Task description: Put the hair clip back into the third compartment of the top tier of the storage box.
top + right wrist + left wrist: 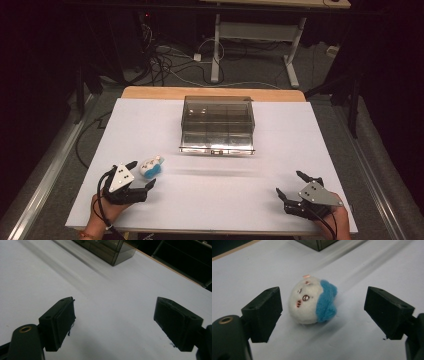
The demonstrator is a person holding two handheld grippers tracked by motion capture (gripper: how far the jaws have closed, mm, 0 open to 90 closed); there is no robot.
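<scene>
White table [210, 200], grey floor [65, 140], tangled cables [165, 60]

you are not looking at any readable text, label, brand, number or sign here. the plush toy [312, 301] is showing only a stitched face, with no letters, and the smoky plastic organizer box [217, 124] is carrying no marking you can read.

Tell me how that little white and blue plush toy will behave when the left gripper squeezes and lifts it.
The plush toy looks fuzzy and soft, so it will probably compress. Its rounded shape may roll if nudged. It seems light, and the left gripper stands open around it.
</scene>
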